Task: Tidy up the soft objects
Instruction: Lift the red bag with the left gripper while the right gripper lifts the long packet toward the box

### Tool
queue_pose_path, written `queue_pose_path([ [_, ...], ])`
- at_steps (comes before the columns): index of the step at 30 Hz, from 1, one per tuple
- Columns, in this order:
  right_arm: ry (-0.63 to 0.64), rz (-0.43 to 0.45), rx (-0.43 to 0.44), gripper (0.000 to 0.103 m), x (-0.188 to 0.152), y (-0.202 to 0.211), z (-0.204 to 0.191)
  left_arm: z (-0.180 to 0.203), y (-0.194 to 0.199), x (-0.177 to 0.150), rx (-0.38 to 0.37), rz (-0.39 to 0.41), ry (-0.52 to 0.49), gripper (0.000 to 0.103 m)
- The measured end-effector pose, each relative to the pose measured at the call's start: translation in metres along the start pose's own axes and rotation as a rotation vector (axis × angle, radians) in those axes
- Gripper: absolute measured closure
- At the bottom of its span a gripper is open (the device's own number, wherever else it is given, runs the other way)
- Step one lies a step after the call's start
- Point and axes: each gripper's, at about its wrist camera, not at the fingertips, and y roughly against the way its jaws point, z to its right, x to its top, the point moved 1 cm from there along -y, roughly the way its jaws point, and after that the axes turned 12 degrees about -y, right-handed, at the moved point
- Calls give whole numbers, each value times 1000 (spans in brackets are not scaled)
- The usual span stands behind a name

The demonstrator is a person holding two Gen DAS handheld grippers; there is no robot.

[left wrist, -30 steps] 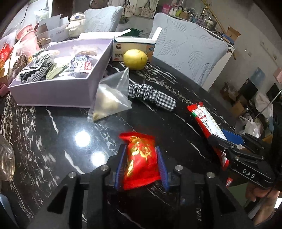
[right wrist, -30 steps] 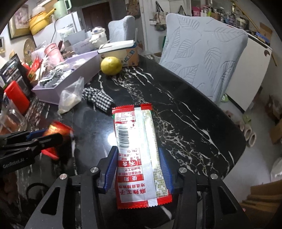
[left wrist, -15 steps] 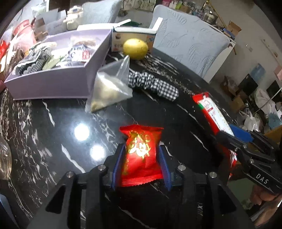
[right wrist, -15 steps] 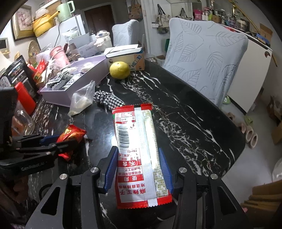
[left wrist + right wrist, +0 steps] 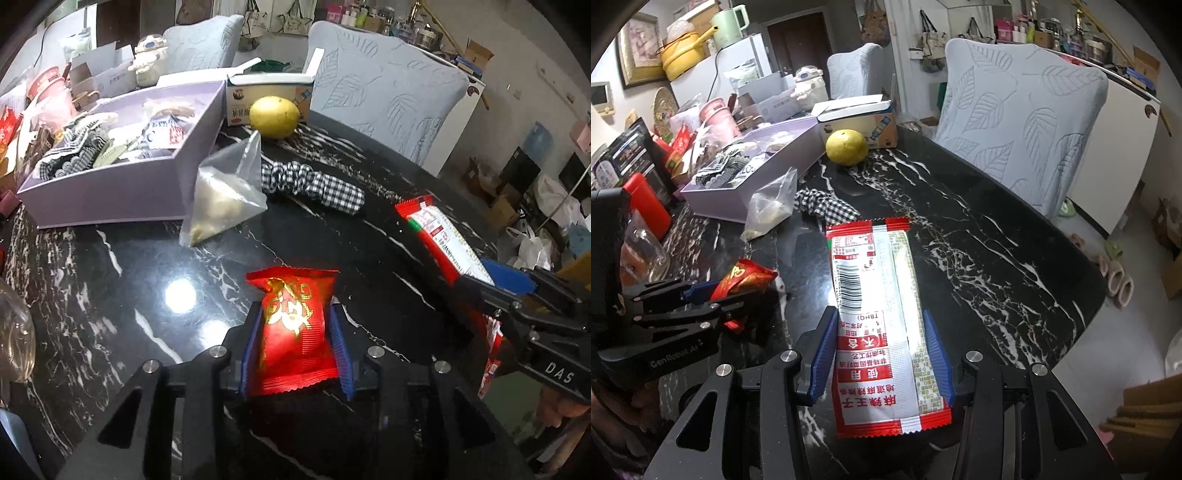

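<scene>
A small red snack packet (image 5: 291,291) with gold print stands between the blue pads of my left gripper (image 5: 295,314), just above the black marble table (image 5: 110,295). The jaws are closing and the pads pinch both its sides. The right wrist view shows that left gripper (image 5: 713,291) at the left, with the red packet (image 5: 750,275) poking out of it. My right gripper (image 5: 880,321) is shut on a long red-and-white sachet (image 5: 871,273), which lies flat along the table; from the left wrist, the sachet (image 5: 436,232) and right gripper (image 5: 495,280) sit at the right.
A lilac box (image 5: 110,199) with checked cloth and packets stands at the back left. Against it leans a clear bag (image 5: 225,195), with a checked scrunchie (image 5: 314,184) beside it. Behind are a lemon (image 5: 274,116), a carton (image 5: 269,90) and chairs. A glass jar (image 5: 14,332) sits at the left edge.
The red packet has straightened up between the left pads and is pinched narrower. The right gripper and its sachet have not moved.
</scene>
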Motion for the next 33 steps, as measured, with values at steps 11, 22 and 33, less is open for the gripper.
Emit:
queue_pose_path([
  [11, 15, 21, 144, 57, 3, 23, -20, -2, 41, 10, 14, 103, 29, 69],
  [22, 110, 118, 214, 57, 30, 54, -55, -16, 86, 41, 78, 244, 35, 68],
  [33, 189, 188, 285, 57, 71, 62, -91, -39, 114, 75, 127, 350, 50, 69],
])
